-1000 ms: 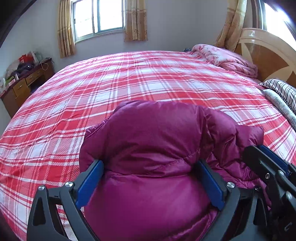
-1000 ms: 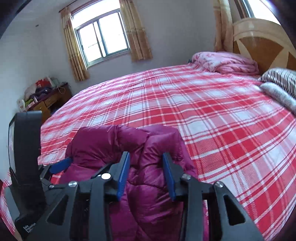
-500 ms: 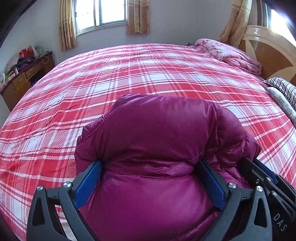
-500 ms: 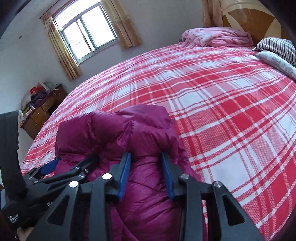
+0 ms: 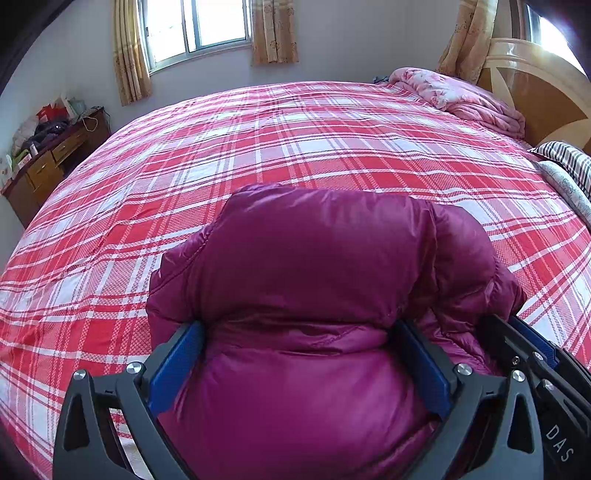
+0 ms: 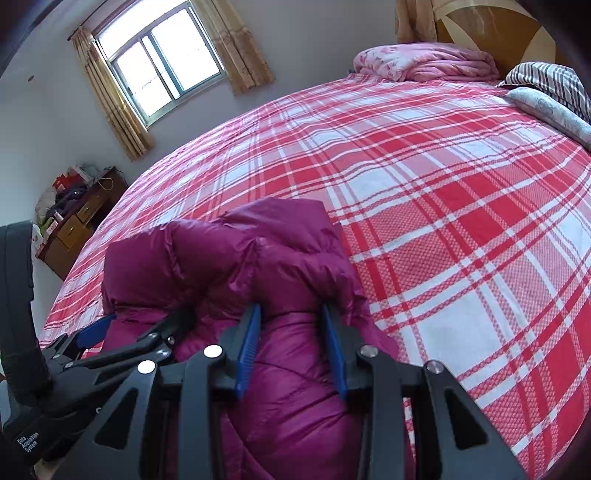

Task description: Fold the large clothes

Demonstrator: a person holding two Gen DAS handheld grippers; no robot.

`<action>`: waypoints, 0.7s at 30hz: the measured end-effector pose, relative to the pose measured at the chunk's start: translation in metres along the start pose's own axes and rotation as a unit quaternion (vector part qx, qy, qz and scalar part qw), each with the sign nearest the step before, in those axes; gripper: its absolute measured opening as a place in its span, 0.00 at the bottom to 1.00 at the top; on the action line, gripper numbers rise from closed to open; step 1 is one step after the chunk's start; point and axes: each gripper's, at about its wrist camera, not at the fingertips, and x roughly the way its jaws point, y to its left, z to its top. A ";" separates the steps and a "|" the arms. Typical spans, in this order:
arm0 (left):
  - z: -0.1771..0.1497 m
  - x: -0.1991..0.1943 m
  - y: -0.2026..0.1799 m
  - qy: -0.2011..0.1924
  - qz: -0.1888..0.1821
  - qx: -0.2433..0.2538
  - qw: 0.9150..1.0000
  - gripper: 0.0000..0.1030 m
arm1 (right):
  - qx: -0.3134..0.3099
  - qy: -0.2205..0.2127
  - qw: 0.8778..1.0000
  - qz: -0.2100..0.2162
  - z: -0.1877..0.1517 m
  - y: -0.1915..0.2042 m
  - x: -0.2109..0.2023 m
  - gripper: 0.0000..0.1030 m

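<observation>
A magenta puffer jacket [image 5: 314,266] lies bunched and folded on the red plaid bed [image 5: 295,140]. My left gripper [image 5: 301,350] has its jaws wide apart around a thick fold of the jacket, and the padding fills the gap. My right gripper [image 6: 291,328] is shut on a narrower fold of the jacket [image 6: 236,258] at its right side. The right gripper also shows at the lower right of the left wrist view [image 5: 532,350], and the left gripper at the lower left of the right wrist view [image 6: 122,336].
A pink quilt [image 5: 458,92] is piled at the far right by the wooden headboard [image 5: 532,77]. Striped pillows [image 6: 546,85] lie at the right edge. A wooden desk with clutter [image 5: 48,155] stands left of the bed under the window [image 5: 199,26].
Both grippers have moved forward and down over the bed with the jacket held. The jacket's front fold has lowered onto the bedspread. The grips have not changed.
</observation>
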 end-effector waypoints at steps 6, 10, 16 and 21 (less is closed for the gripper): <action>0.001 0.003 -0.003 0.005 0.004 0.004 1.000 0.99 | 0.005 0.006 1.000 0.000 0.000 -0.002 0.002 0.36; 0.001 0.004 -0.003 0.007 0.008 0.004 1.000 0.99 | 0.007 0.009 1.000 0.001 0.000 -0.003 0.004 0.36; 0.000 0.006 -0.004 0.009 0.012 0.006 1.000 0.99 | 0.007 0.012 1.000 -0.002 0.000 -0.003 0.006 0.35; 0.000 0.006 -0.004 0.009 0.014 0.007 1.000 0.99 | 0.007 0.012 1.000 -0.003 0.000 -0.004 0.006 0.35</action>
